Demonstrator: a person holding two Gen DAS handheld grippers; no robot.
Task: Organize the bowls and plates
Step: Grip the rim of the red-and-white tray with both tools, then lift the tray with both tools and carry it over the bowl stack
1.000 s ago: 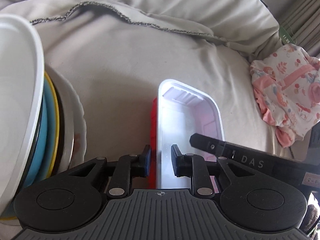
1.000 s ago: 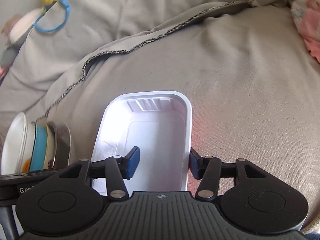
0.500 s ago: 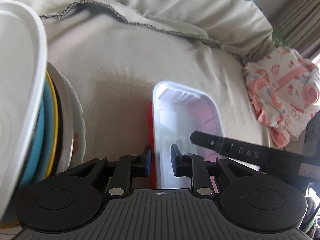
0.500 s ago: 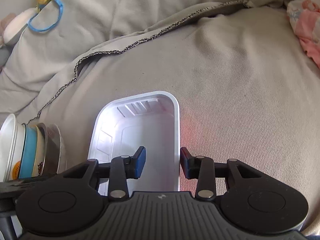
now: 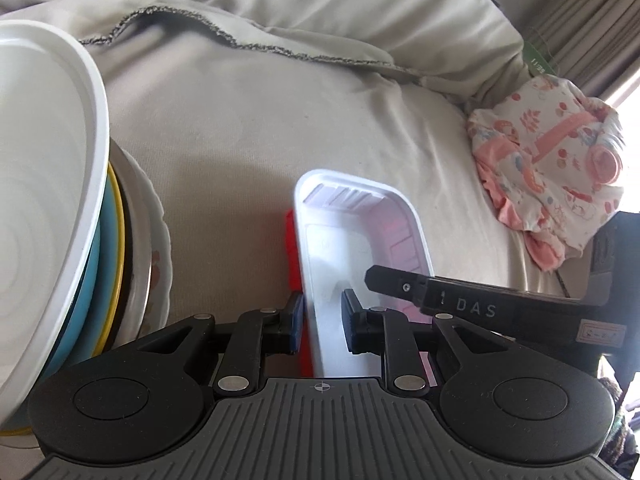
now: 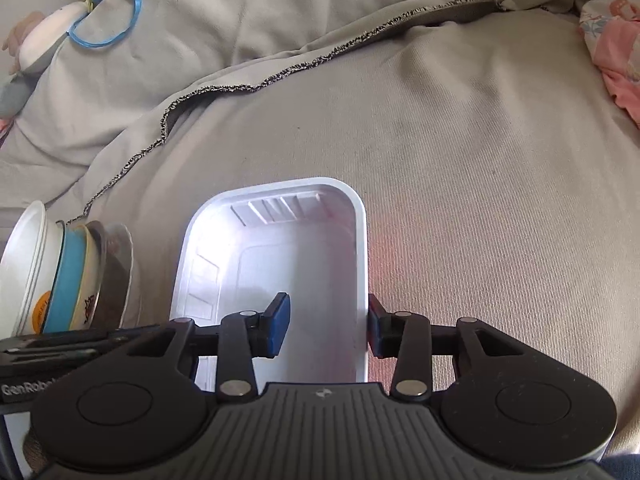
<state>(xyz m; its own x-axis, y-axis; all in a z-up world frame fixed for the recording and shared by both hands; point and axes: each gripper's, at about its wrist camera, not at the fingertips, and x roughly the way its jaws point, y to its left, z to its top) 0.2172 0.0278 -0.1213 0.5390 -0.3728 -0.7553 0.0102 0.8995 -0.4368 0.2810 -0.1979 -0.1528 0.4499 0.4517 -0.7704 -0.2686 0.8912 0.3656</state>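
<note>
While the one white rectangular plastic tray [image 6: 280,264] lies on the grey bed cover [image 6: 480,200], long axis pointing away from you, your left gripper [image 5: 322,320] pinches its left wall and your right gripper [image 6: 326,326] straddles its right wall, fingers opening. Four stacked bowls [image 6: 64,272] lie tipped sideways left.

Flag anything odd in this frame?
The stack of plates and bowls lies tipped on its side on the gray blanket, not upright. The white tray sits on something red, barely showing. Baby clothes lie nearby.
</note>
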